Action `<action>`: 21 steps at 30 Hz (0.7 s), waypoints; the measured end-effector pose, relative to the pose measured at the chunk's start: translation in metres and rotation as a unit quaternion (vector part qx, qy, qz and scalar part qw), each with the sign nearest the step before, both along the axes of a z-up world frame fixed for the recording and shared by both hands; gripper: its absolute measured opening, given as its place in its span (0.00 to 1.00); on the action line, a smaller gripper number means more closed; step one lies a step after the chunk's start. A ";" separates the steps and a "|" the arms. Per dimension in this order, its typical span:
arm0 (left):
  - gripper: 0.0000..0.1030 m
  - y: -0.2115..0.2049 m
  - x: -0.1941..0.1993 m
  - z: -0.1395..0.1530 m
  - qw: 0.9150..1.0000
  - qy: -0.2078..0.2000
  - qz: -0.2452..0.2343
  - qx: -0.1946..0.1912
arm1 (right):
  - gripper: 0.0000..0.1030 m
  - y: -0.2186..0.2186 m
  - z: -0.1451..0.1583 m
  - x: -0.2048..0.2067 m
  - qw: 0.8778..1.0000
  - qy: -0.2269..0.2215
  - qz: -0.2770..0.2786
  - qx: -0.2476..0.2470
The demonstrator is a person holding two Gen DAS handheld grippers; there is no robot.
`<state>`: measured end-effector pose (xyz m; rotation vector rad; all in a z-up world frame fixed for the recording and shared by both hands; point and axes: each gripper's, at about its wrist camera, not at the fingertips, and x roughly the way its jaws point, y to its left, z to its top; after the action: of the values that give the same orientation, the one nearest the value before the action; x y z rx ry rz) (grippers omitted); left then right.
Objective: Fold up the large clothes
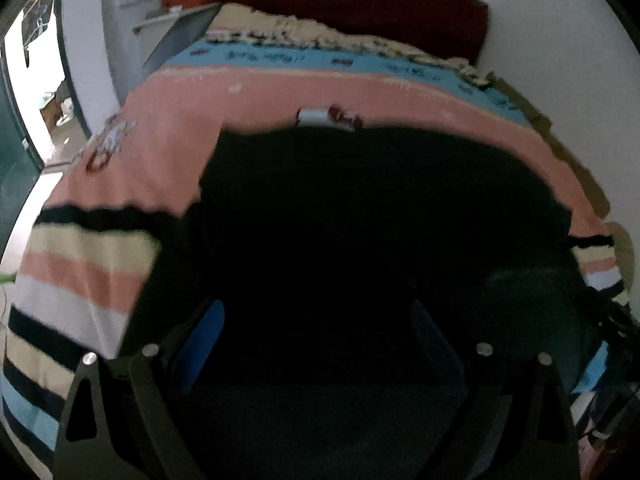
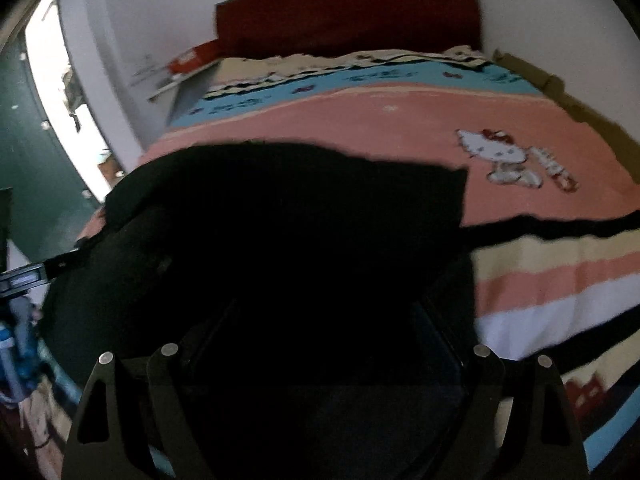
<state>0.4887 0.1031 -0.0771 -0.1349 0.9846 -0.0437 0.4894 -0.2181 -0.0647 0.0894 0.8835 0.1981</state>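
Black garment spread on striped blanket; L gripper & R gripper jaws apart

— Left gripper?
— Low in the frame, centred, pointing forward. Spread wide, blue pads angled outward at lower left and lower right.
— Anything pinched between them?
— Too dark in the gap to tell; held well apart, though.
— Right gripper?
— Same pose at the bottom centre of its own view. Also wide open, fingers black and hard to make out against the shadow. Black linkage arms with silver pivot pins showing on both sides.
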 end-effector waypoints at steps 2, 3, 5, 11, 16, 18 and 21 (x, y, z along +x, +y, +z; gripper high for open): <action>0.92 0.004 -0.008 -0.010 1.000 -0.009 0.004 0.012 | 0.85 -0.002 -0.015 -0.010 1.000 0.008 0.003 0.000; 0.92 0.005 -0.012 -0.011 1.000 -0.012 0.007 0.013 | 0.86 -0.006 -0.021 -0.013 1.000 0.014 -0.002 0.004; 0.92 0.007 -0.021 -0.010 1.000 -0.015 0.015 0.020 | 0.86 -0.020 -0.029 -0.018 1.000 0.022 -0.020 0.009; 0.92 -0.001 -0.055 0.007 0.995 -0.071 0.035 0.067 | 0.86 -0.029 -0.019 -0.025 0.998 0.023 -0.038 -0.036; 0.92 -0.009 -0.073 0.009 0.991 -0.103 0.041 0.079 | 0.87 -0.014 -0.004 -0.042 1.000 -0.021 -0.016 -0.011; 0.92 -0.011 -0.075 0.006 0.989 -0.110 0.044 0.083 | 0.87 -0.010 -0.009 -0.044 1.000 -0.026 -0.011 -0.009; 0.92 -0.011 -0.073 0.001 0.988 -0.117 0.041 0.090 | 0.90 -0.009 -0.020 -0.042 1.000 -0.024 -0.009 -0.003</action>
<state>0.4162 0.0919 -0.0759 -0.0043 0.7443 0.1024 0.4471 -0.2268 -0.0844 0.0860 0.8361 0.1806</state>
